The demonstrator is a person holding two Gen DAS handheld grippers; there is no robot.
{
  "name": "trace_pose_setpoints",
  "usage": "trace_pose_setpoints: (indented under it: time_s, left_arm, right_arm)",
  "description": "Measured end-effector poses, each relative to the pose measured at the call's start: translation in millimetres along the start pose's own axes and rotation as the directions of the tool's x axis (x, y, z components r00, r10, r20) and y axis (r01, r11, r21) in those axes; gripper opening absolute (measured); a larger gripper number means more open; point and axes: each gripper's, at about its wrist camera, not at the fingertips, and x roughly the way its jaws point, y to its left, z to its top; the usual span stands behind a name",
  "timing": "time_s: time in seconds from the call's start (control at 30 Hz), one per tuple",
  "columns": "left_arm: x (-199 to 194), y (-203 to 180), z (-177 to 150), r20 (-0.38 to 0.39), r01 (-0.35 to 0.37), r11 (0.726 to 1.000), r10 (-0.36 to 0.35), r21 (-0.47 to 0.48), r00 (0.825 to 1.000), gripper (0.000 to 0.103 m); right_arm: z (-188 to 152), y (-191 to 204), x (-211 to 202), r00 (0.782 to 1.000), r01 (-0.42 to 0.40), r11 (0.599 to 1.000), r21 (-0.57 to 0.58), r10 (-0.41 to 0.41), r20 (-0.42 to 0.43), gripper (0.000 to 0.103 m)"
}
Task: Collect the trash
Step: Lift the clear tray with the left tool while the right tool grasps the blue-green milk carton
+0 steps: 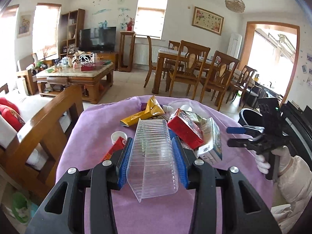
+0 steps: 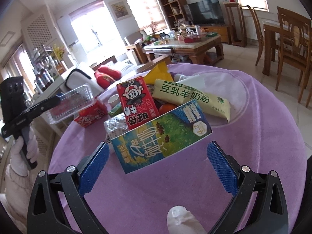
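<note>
Purple tablecloth [image 1: 93,136] | left claw [image 1: 154,146] clamps clear plastic tray [image 1: 154,156] | right claw [image 2: 158,152] spread, milk carton [image 2: 161,134] just ahead

Right gripper [image 2: 158,162] at 6 o'clock, blue pads wide apart, nothing between them; blue-green milk carton [image 2: 161,134] lying just ahead on purple tablecloth [image 2: 263,136]. Red cartoon drink carton [image 2: 136,101] propped upright behind it, yellow milk-powder pouch [image 2: 191,99] at 1 o'clock. Crumpled foil [image 2: 115,126] beside the red carton. Left gripper [image 2: 64,99] at 9 o'clock, clamped on clear plastic tray [image 2: 72,105], off the cloth, held by gloved hand [image 2: 23,152]. Small red box [image 2: 91,115] just below the tray. White paper cup [image 2: 114,98] at 11 o'clock.
</note>
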Motion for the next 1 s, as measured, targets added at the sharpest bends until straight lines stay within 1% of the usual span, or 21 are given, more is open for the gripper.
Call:
trace_pose_setpoints:
  time_s: [0.07, 0.1, 0.17, 0.2, 0.23, 0.27, 0.33, 0.37, 0.43, 0.47, 0.53, 0.63, 0.67, 0.7, 0.73, 0.83, 0.9, 0.97, 1.0]
  left_arm:
    - [2.1, -3.7, -6.9, -0.002, -0.012, 1.0, 0.012, 0.0, 1.0, 0.041]
    - [3.6, -5.9, -11.0, -0.004, -0.015, 1.0, 0.015, -0.008, 1.0, 0.041]
    - [5.2, -9.7, -19.1, -0.003, -0.014, 0.999, 0.014, -0.031, 1.0, 0.041]
    - [4.6, -12.3, -21.9, 0.0, -0.022, 0.999, 0.022, -0.034, 1.0, 0.041]
    - [3.8, -15.3, -23.9, 0.004, -0.032, 0.999, 0.032, -0.035, 0.999, 0.041]
    - [3.1, -17.4, -26.5, 0.009, -0.041, 0.999, 0.041, -0.036, 0.999, 0.041]
    - [2.1, -20.3, -30.4, 0.021, -0.04, 0.998, 0.041, -0.04, 0.999, 0.041]
    - [0.9, -22.5, -31.5, 0.029, -0.037, 0.998, 0.038, -0.042, 0.999, 0.041]
    - [1.0, -27.0, -31.4, 0.048, -0.024, 0.999, 0.025, -0.032, 0.999, 0.041]
    - [1.7, -27.9, -29.7, 0.053, -0.024, 0.999, 0.025, -0.025, 0.998, 0.041]
    - [5.5, -31.1, -29.6, 0.063, -0.016, 1.0, 0.017, -0.012, 0.998, 0.041]
    - [7.4, -31.6, -32.4, 0.067, -0.002, 1.0, 0.003, -0.013, 0.998, 0.041]
    - [6.1, -31.5, -33.1, 0.069, -0.002, 1.0, 0.003, -0.013, 0.998, 0.041]
    - [3.3, -31.8, -34.8, 0.073, -0.003, 1.0, 0.004, -0.014, 0.997, 0.041]
    - [1.0, -32.2, -36.2, 0.076, -0.002, 1.0, 0.003, -0.015, 0.997, 0.041]
    - [-6.7, -33.4, -40.5, 0.083, -0.007, 1.0, 0.008, -0.009, 0.997, 0.041]
    - [-9.3, -35.9, -42.6, 0.083, -0.017, 1.0, 0.017, -0.002, 0.996, 0.041]
    - [-10.8, -38.6, -41.3, 0.084, -0.014, 1.0, 0.015, -0.006, 0.996, 0.041]
    - [-11.5, -42.2, -40.0, 0.086, -0.011, 1.0, 0.011, -0.006, 0.996, 0.041]
  right_arm:
    - [7.7, -1.8, 10.0, 0.999, 0.008, 0.999, -0.035, -0.009, -0.041, 0.099]
    - [11.6, -0.2, 16.3, 0.997, 0.011, 0.997, -0.083, -0.017, -0.071, 0.099]
    - [16.2, 3.7, 22.7, 0.997, 0.028, 0.988, -0.154, -0.04, -0.073, 0.099]
    - [17.9, 4.3, 24.2, 0.997, 0.026, 0.987, -0.159, -0.038, -0.073, 0.099]
    - [20.9, 1.9, 26.9, 0.995, 0.025, 0.992, -0.127, -0.037, -0.096, 0.099]
    - [23.8, -3.0, 27.0, 0.993, 0.038, 0.997, -0.064, -0.045, -0.113, 0.099]
    - [25.1, -17.0, 21.6, 0.987, 0.099, 0.989, 0.106, -0.084, -0.134, 0.098]
    - [23.5, -23.6, 16.5, 0.989, 0.091, 0.975, 0.201, -0.065, -0.135, 0.099]
    - [17.0, -30.2, 13.3, 0.99, 0.029, 0.941, 0.338, 0.021, -0.143, 0.099]
    - [13.5, -31.7, 15.2, 0.987, 0.02, 0.921, 0.39, 0.044, -0.156, 0.099]
    - [9.2, -32.6, 22.5, 0.985, 0.017, 0.89, 0.455, 0.064, -0.162, 0.099]
    - [6.4, -34.9, 30.4, 0.989, 0.025, 0.864, 0.504, 0.052, -0.138, 0.098]
    - [7.4, -33.1, 30.7, 0.991, 0.023, 0.864, 0.503, 0.046, -0.125, 0.095]
    - [7.5, -31.5, 32.9, 0.991, 0.028, 0.866, 0.499, 0.04, -0.124, 0.081]
    - [7.0, -29.8, 32.8, 0.992, 0.028, 0.87, 0.493, 0.035, -0.118, 0.075]
    - [4.1, -30.8, 35.7, 0.995, -0.007, 0.862, 0.507, 0.056, -0.081, 0.065]
    - [2.1, -27.0, 29.9, 0.996, -0.039, 0.858, 0.512, 0.075, -0.05, 0.053]
    - [-1.2, -23.2, 14.3, 0.999, -0.033, 0.872, 0.489, 0.046, -0.014, 0.048]
    - [-1.6, -21.0, 3.9, 1.0, -0.031, 0.884, 0.467, 0.028, 0.013, 0.048]
